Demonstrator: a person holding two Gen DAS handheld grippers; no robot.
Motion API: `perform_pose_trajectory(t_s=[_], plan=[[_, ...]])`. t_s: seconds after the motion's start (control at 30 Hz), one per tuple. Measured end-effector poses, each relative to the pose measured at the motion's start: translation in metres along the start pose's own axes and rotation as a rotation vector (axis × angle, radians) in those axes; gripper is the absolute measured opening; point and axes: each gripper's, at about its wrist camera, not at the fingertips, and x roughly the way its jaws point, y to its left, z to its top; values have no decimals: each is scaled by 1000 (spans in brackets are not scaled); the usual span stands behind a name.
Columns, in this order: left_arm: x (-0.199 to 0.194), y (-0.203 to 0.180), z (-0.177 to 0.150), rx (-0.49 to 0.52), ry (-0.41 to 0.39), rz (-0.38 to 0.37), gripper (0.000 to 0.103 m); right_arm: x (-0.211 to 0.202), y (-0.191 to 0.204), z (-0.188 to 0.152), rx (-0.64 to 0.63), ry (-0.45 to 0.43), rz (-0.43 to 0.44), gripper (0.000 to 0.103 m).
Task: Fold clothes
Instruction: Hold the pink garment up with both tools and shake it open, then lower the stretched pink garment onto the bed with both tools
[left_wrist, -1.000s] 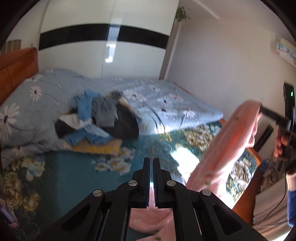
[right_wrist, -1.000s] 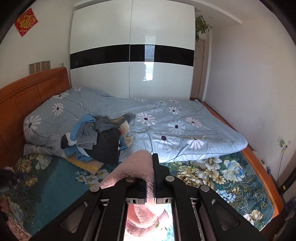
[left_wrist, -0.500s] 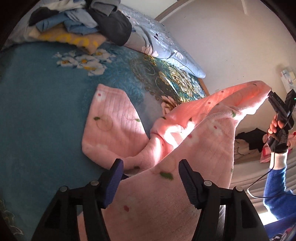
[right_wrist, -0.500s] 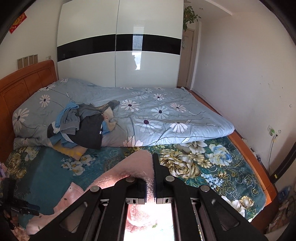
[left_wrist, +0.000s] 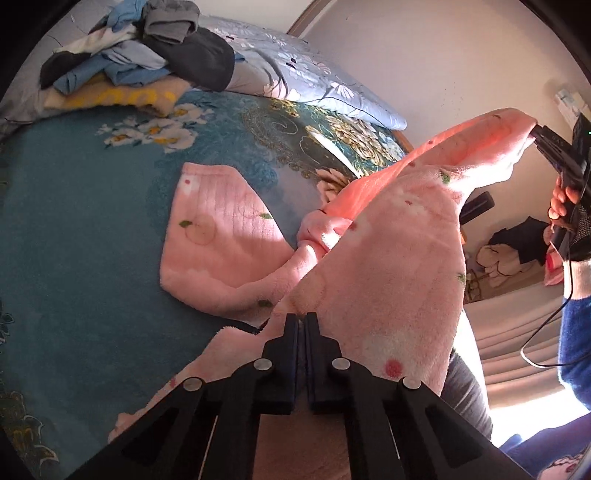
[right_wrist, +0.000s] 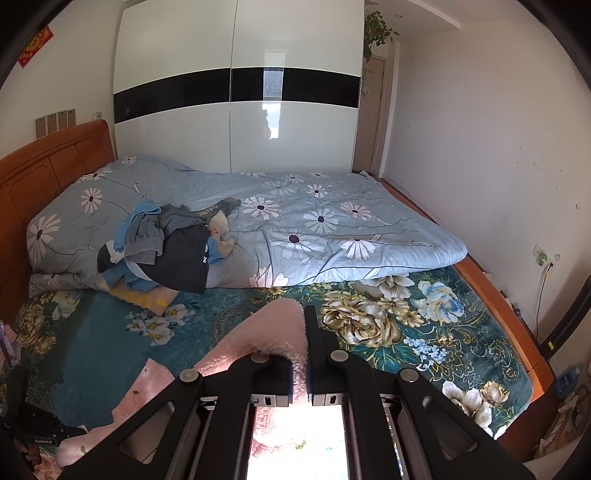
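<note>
The pink fleece garment (left_wrist: 388, 266), dotted with small red and green motifs, hangs stretched between both grippers above the teal floral blanket (left_wrist: 81, 229), one ribbed end lying flat on it. The left gripper (left_wrist: 302, 325), its jaws spread wide half a second ago, is now clamped narrow on the garment's near edge. The right gripper (right_wrist: 305, 332) keeps its jaws pinched on the opposite edge, raised beside the blanket.

Matte black left tongs (left_wrist: 302, 325) and right tongs (right_wrist: 300, 339) with silver round screws, thin black cable (left_wrist: 543, 332), blue sleeve (left_wrist: 576, 343) with white cuff.
</note>
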Motion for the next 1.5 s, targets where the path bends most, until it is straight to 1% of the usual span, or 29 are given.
perform_pose_trajectory(t_s=[0.07, 0.2, 0.3, 0.37, 0.5, 0.57, 0.6, 0.63, 0.67, 0.7, 0.73, 0.77, 0.83, 0.9, 0.97, 1.03, 1.1, 1.17, 1.2, 1.23, 1.33, 1.37, 1.4, 1.5], plan=[[-8, 5, 2, -33, -44, 7, 3, 0, -3, -1, 9, -1, 4, 5], [-37, 8, 13, -50, -146, 35, 2, -2, -8, -2, 21, -14, 15, 5], [-51, 5, 22, -38, -185, 64, 2, -6, -10, -2, 25, -27, 22, 5], [-54, 6, 25, -36, -187, 54, 2, -7, -12, -4, 30, -32, 28, 5], [-35, 7, 23, -47, -109, 57, 4, -5, -20, -10, 43, -22, 29, 5], [-26, 12, 22, -78, -95, 47, 7, -5, -25, -15, 52, -15, 28, 5], [-23, 16, 21, -97, -92, 38, 13, -4, -28, -17, 56, -12, 28, 5], [-20, 22, 20, -121, -88, 26, 26, -4, -30, -19, 61, -9, 27, 5], [-18, 29, 19, -147, -83, 12, 33, -4, -33, -21, 65, -5, 27, 5], [-16, 35, 18, -174, -81, -2, 44, -3, -35, -23, 69, -2, 26, 5], [-14, 43, 17, -201, -80, -17, 48, -3, -38, -25, 74, 1, 26, 5], [-10, 49, 15, -234, -67, -49, 49, -3, -40, -28, 78, 5, 25, 5], [-1, 62, 12, -301, -37, -122, 63, -2, -46, -32, 87, 11, 24, 5], [11, 70, 8, -349, 1, -170, 65, -2, -51, -36, 96, 18, 23, 5], [22, 71, 4, -376, 40, -201, 65, -1, -55, -40, 104, 25, 22, 4], [28, 66, 0, -370, 57, -225, 64, 0, -55, -41, 100, 30, 20, 5], [26, 56, -2, -329, 35, -198, 62, 1, -54, -40, 95, 33, 19, 5], [20, 47, -3, -299, 12, -178, 46, 1, -53, -39, 89, 35, 18, 5], [18, 41, -3, -282, 0, -169, 29, 2, -52, -38, 87, 36, 18, 5], [15, 36, -2, -255, -8, -144, 19, 2, -50, -37, 86, 34, 20, 5], [6, 24, 0, -195, -36, -73, 13, 3, -45, -34, 83, 27, 27, 5], [3, 20, 0, -175, -45, -49, 12, 2, -43, -32, 82, 21, 29, 5], [-2, 19, 2, -173, -68, -38, 12, 1, -41, -31, 81, 14, 31, 5], [-37, 19, 11, -173, -182, -12, 11, -8, -36, -24, 72, -15, 39, 5]])
